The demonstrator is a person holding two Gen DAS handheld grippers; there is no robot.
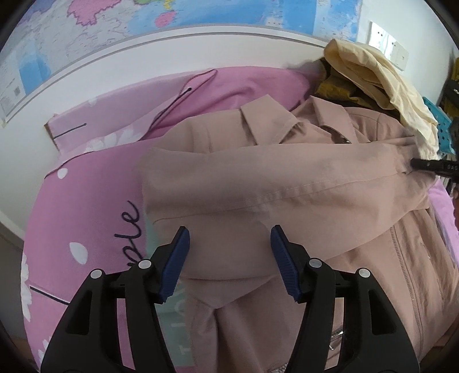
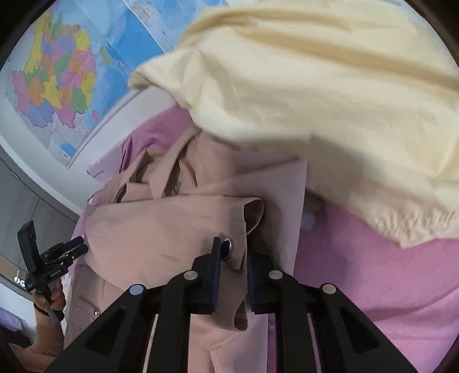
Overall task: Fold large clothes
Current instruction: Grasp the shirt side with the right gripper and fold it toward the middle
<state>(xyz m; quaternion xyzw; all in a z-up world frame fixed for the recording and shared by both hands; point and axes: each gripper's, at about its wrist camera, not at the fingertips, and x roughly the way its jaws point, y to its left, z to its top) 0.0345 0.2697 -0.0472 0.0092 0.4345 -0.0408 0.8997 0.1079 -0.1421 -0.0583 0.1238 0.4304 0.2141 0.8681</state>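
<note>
The dusty-pink jacket (image 1: 287, 183) lies spread on a pink bedcover (image 1: 86, 200) printed with white daisies and dark script; its collar points to the far side, and one sleeve (image 1: 258, 178) is folded across the chest from right to left, its cuff end on the left; a zip runs down the right front. The left gripper (image 1: 229, 238) hovers over the jacket's near half with its blue pads (image 1: 179, 258) spread apart and only fabric below them, nothing pinched. The right gripper (image 2: 233, 258) is clamped on the cuff of the other sleeve (image 2: 238, 252), beside a metal snap button (image 2: 227, 246), the cloth bunched between its nearly closed pads. A pale yellow garment (image 2: 315, 100) is heaped at the far right, overlapping the jacket's shoulder; a dark mustard cloth (image 1: 335, 89) shows under it. Wall maps (image 1: 172, 17) hang on the white wall beyond the bed.
</note>
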